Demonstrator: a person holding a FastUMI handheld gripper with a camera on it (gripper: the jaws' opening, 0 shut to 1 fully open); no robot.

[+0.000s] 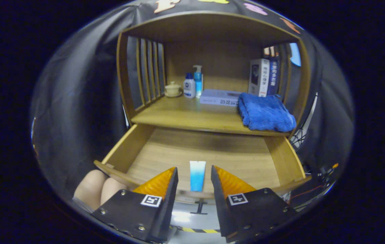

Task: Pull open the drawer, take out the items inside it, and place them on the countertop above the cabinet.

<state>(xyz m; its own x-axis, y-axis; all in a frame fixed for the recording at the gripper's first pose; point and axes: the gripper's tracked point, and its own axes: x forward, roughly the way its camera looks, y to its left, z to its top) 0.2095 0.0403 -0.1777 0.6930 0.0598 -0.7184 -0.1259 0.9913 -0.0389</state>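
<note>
The gripper (194, 171) is spread wide and grips nothing; its 2 fingers (160, 183) flank a gap over the front of the pulled-out drawer (165, 149). A blue tube (197, 175) lies flat on the drawer floor at 12 o'clock from the fingertips, between them and touching neither. The countertop (185, 115) lies further out at 12 o'clock. On it, a folded blue towel (265, 113) rests at 1 o'clock, a flat book (219, 97) beside it, 2 bottles (192, 84) and a small lidded cup (173, 89) at 11 o'clock, and upright books (263, 80) stand behind the towel.
</note>
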